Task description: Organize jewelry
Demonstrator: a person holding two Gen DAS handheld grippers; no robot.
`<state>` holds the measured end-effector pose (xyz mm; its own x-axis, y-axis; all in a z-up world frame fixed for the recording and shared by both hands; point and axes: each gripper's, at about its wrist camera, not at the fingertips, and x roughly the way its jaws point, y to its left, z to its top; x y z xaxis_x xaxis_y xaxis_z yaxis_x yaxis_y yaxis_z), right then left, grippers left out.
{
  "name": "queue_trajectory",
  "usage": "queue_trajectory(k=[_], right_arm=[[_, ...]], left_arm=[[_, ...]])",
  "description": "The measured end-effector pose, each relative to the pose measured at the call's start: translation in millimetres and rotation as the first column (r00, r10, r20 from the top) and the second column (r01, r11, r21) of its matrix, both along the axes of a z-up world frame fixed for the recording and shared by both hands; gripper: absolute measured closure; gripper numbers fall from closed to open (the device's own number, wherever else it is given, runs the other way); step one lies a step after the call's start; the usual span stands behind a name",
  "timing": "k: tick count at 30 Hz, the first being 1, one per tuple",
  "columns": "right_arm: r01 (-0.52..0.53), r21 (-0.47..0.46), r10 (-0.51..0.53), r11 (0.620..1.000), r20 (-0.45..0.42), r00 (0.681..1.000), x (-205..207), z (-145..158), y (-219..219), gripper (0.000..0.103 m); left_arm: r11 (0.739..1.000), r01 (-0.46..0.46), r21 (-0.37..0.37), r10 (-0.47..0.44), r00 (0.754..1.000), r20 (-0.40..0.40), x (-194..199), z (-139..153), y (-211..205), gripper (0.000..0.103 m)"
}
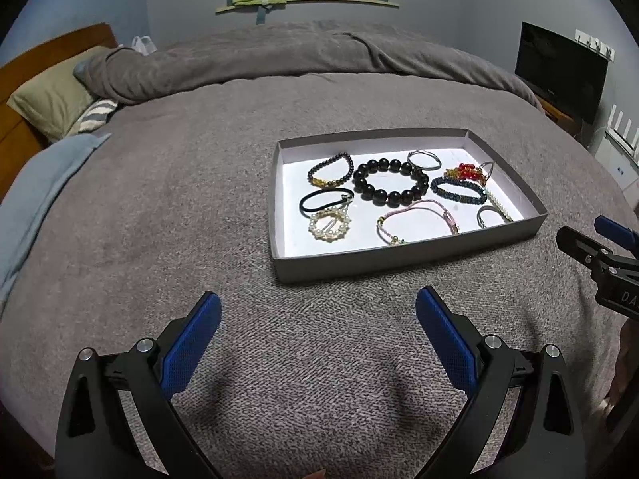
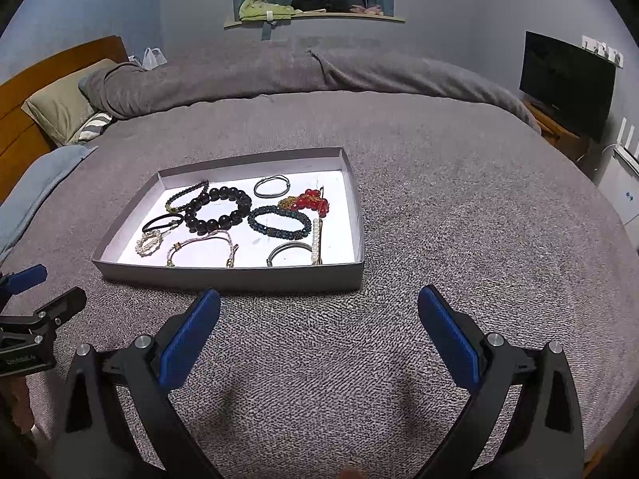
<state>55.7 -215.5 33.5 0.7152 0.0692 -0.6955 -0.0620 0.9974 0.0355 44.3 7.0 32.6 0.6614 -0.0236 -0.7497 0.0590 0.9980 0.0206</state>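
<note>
A shallow grey tray (image 1: 399, 257) (image 2: 239, 277) lies on the bed and holds several pieces of jewelry. Among them are a big black bead bracelet (image 1: 389, 181) (image 2: 218, 208), a dark teal bead bracelet (image 1: 458, 190) (image 2: 278, 221), a red bead piece (image 1: 465, 170) (image 2: 315, 199), a pearl ring brooch (image 1: 330, 221) (image 2: 149, 244) and a pink cord bracelet (image 1: 417, 219) (image 2: 203, 247). My left gripper (image 1: 318, 303) hovers open over the blanket, short of the tray's near wall. My right gripper (image 2: 318, 302) is open too, just in front of the tray, nothing between its fingers.
The grey blanket (image 1: 179, 219) (image 2: 459, 219) covers the whole bed. Pillows (image 1: 52, 99) and a wooden headboard are at far left. A dark screen (image 1: 559, 68) (image 2: 567, 80) stands at right. Each gripper shows at the edge of the other's view.
</note>
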Motion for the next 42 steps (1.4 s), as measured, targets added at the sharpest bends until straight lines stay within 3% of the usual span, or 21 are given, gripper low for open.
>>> queue_trajectory(k=[42], right_arm=[[-0.01,0.01,0.01,1.0,-0.007,1.0,-1.3,-1.8,3.4,0.005]], left_arm=[[1.0,0.008,0.0,-0.008,1.0,0.0,0.6,-1.2,-2.6,0.006]])
